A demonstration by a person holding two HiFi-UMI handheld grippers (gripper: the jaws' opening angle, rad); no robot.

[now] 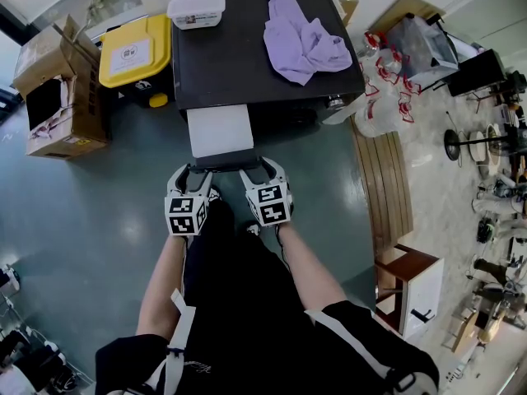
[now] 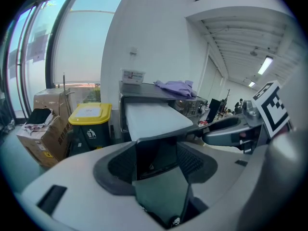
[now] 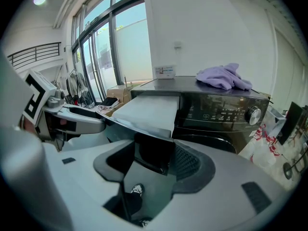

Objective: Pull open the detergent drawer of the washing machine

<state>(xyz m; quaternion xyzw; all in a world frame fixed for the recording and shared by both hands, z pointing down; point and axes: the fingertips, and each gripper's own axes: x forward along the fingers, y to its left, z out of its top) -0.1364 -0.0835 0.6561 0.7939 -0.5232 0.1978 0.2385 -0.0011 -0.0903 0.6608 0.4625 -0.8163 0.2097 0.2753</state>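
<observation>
The black washing machine stands ahead of me, and its detergent drawer sticks far out as a white tray with a dark front panel. My left gripper is open at the panel's left end and my right gripper is open at its right end. In the left gripper view the left gripper has the front panel in its wide gap. The right gripper view shows the same for the right gripper and the panel. I cannot tell whether the fingers touch it.
A purple cloth and a white box lie on the machine's top. A yellow-lidded bin and cardboard boxes stand left of it. Plastic bags, a wooden bench and a white cabinet are to the right.
</observation>
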